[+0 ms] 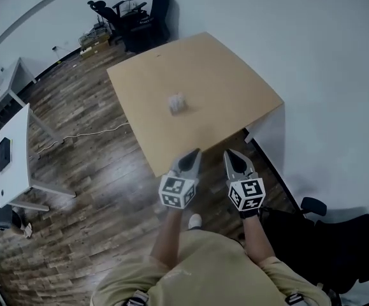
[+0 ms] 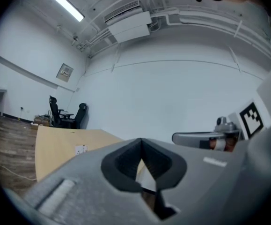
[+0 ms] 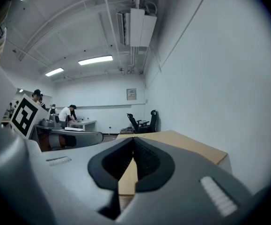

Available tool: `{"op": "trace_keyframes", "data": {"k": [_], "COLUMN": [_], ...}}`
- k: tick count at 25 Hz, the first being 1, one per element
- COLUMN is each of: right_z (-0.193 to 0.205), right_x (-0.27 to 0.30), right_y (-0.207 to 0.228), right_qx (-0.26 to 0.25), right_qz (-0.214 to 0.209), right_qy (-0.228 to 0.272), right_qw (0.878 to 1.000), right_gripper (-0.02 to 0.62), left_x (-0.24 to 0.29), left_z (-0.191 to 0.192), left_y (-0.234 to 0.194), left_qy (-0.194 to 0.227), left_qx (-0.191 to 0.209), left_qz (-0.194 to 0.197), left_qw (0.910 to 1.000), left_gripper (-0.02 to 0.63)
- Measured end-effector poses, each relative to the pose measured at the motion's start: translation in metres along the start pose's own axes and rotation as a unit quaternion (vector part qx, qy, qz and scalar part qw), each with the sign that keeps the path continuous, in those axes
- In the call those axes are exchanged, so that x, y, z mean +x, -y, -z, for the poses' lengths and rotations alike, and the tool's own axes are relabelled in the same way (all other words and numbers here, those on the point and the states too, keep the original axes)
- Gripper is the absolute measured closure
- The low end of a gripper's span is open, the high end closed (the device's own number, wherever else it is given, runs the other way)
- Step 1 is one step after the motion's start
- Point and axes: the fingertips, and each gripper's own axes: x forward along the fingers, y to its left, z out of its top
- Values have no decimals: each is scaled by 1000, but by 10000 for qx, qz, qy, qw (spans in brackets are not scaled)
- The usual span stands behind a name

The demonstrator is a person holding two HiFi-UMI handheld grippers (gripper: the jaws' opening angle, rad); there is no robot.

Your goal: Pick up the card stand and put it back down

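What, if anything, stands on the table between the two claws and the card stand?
Nothing visible. The card stand sits alone near the middle of the table. Only bare wood lies between it and the left claw and right claw, both shut, by the near edge.

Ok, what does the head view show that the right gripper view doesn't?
Only the head view: the small white card stand standing alone mid-table, and the person's beige shirt. Only the right gripper view: ceiling lights and people at a far desk. Both: the wooden table, the black office chairs, and the left claw and right claw, each shut and empty, short of the table's near edge.
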Motion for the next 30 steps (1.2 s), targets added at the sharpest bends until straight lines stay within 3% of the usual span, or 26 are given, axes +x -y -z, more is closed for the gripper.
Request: {"op": "trace_keyframes", "data": {"k": [3,6,11,16,18,22,26,30], "right_z": [-2,3,6,-14,-32,-70,-81,-62], "right_x": [33,65,99,175,195,218,240,260], "right_y": [-5,4,38,63,85,126,142,153], "right_qx": [-536,-852,-490,-566,-482,-306,-300,-44], "right_qz": [-64,-73,-159,-691,-582,-645,-1123,-1385], "right_qy": [-176,-394,-608,-334,5,611,601,457], "right_qw": [9984,9956,9968,9954,9971,9956,9914,9893], "right_gripper": [592,592,592,592,592,592,592,592], "left_x": [14,30,54,109,130,171,188,179], "left_z": [-1,-1,-7,-11,-16,-33,-40,-20], "left_y": [-33,-62,-82,-119,-132,-135,-138,-150], "left_qy": [-23,-1,77,-7,-54,124,254,130], "left_qx": [119,-6,-107,273,343,257,2,-213], "left_qz": [-151,-334,-767,-960,-1131,-1166,-1389,-1766], "left_qw": [9998,9994,9970,9950,9930,9928,9900,9840], "left_gripper": [606,606,606,606,606,606,604,604]}}
